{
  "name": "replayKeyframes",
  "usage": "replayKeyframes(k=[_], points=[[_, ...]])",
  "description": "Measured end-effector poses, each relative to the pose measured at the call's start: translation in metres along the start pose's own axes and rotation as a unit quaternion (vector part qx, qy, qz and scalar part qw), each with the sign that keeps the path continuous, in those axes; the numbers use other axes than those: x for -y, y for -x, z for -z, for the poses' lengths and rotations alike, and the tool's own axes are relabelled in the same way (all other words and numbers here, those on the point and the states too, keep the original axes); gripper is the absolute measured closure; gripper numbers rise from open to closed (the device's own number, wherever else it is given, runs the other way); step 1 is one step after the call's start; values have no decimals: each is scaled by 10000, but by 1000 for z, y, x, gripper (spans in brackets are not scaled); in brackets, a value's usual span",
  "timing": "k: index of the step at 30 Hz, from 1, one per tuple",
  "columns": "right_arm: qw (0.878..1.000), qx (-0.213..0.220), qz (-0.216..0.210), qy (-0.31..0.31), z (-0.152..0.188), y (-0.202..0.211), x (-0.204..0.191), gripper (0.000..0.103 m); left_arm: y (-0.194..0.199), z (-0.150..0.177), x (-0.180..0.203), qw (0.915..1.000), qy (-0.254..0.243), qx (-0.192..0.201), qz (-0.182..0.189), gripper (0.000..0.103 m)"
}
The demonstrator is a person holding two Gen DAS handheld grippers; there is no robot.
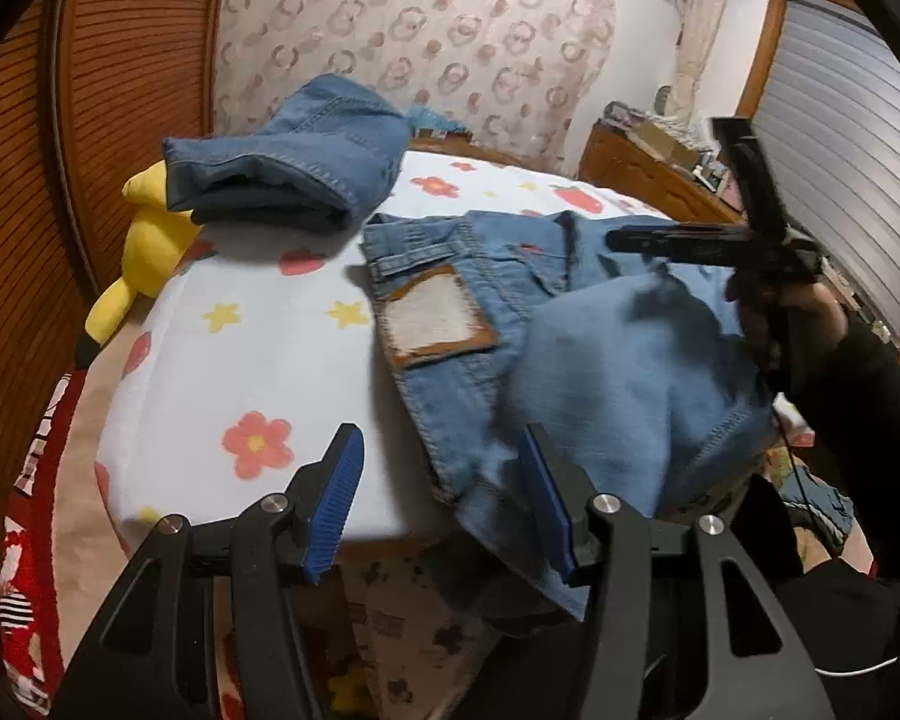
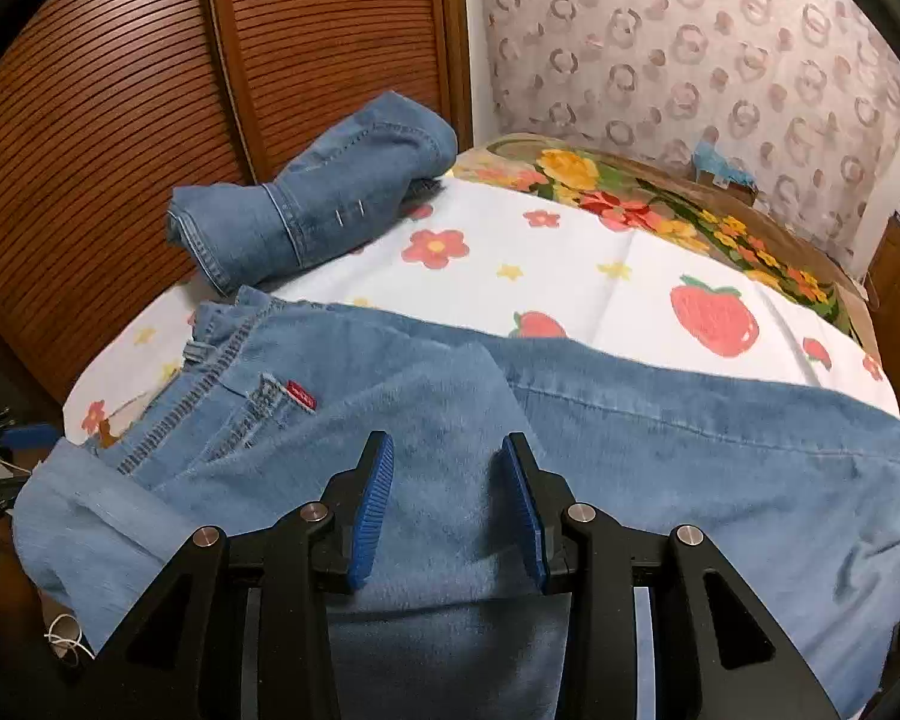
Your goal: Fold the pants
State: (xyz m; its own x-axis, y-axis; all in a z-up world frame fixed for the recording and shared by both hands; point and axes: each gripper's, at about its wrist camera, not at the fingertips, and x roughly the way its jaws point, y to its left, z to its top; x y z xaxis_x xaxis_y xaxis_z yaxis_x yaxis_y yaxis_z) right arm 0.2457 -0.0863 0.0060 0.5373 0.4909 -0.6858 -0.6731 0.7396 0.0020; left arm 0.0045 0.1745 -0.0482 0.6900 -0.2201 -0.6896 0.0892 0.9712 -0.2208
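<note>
Both hand-held grippers, left (image 1: 441,498) and right (image 2: 447,501), spread over jeans (image 2: 630,456).

A white bedsheet printed with red flowers, yellow stars and strawberries (image 2: 570,276) covers the bed. A folded darker blue denim garment (image 1: 288,174) rests at the sheet's far left corner, and a yellow plush toy (image 1: 150,240) leans against the sheet's left edge beside it. Brown slatted wooden doors (image 2: 150,90) stand behind the sheet, and a wooden dresser (image 1: 648,174) stands beyond its right side.
</note>
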Motion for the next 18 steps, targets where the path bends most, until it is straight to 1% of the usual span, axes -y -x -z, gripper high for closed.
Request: replayKeyframes(k=[6, 9, 10, 11, 12, 13, 14, 15, 18], points=[[9999, -90, 83, 0, 2, -10, -3, 64, -5, 4, 21, 9997, -248, -27, 63, 48], [9999, -74, 99, 16, 2, -13, -5, 64, -11, 5, 28, 9993, -362, -19, -65, 49], [9999, -65, 96, 9, 2, -14, -5, 64, -12, 6, 31, 9991, -415, 8, -45, 52], [9999, -58, 91, 4, 3, -13, -5, 64, -12, 7, 33, 9989, -460, -6, -5, 66], [10000, -51, 83, 3, 3, -13, -5, 64, -12, 7, 34, 9988, -481, -27, -19, 72], [10000, -44, 71, -1, 3, -13, -4, 64, -11, 7, 35, 9987, -512, -24, -70, 74], [10000, -42, 62, -11, 3, -13, -4, 64, -11, 7, 36, 9984, -559, -30, -103, 79], [10000, -41, 60, -23, 3, -13, -3, 64, -11, 8, 37, 9983, -574, -39, -110, 81], [10000, -28, 42, -62, 3, -14, -1, 64, -11, 9, 36, 9981, -584, -91, -143, 83]])
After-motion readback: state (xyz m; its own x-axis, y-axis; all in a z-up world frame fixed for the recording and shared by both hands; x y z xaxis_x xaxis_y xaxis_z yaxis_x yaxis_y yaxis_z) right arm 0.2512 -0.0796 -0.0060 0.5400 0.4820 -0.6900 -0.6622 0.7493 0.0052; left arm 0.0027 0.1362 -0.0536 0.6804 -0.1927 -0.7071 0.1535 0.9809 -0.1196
